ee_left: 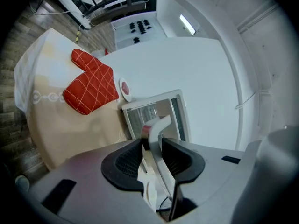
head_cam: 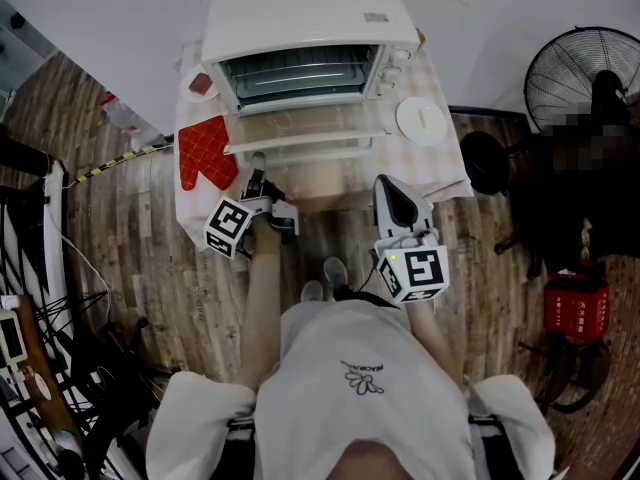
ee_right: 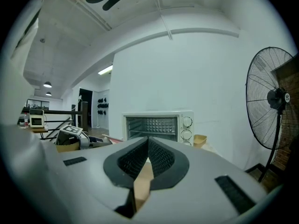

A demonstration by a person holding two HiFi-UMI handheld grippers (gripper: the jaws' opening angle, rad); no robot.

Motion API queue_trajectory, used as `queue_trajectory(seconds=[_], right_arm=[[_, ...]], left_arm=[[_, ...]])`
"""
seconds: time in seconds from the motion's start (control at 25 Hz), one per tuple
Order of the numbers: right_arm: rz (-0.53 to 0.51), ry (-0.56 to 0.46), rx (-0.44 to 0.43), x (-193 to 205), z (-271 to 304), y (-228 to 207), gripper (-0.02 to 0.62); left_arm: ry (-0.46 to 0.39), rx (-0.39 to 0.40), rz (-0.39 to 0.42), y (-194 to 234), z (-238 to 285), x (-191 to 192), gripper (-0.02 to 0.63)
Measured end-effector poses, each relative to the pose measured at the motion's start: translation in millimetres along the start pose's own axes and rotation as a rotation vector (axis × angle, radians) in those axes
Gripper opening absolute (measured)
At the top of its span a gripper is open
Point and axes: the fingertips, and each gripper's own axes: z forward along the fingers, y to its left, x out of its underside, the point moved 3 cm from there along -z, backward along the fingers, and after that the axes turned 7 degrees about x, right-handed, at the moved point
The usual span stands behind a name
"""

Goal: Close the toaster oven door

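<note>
It looks like a bare workroom or lab, not a home kitchen. The walls (ee_right: 187,78) are plain white and pipes (ee_right: 201,31) run exposed under the ceiling. Cables (head_cam: 70,258) and gear crowd one side of the wood-look floor (head_cam: 130,268). A pedestal fan (head_cam: 585,73) stands by a small clothed table (head_cam: 440,163) that carries an oven (head_cam: 300,13).

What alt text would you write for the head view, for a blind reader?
Seen from above, a white toaster oven sits on a cloth-covered table with its glass door folded down open. The left tongs grip the door's white handle; the right tongs hover shut near the table edge. A red quilted oven mitt lies left of the door.
</note>
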Motion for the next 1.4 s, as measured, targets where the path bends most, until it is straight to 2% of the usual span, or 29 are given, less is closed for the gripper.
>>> queue_trajectory(seconds=[1.4], right_arm=[[0.022,-0.017,0.034,-1,-10,-11,0.009]], left_arm=[[-0.027,0.14,-0.002,-44,42,-30,0.137]])
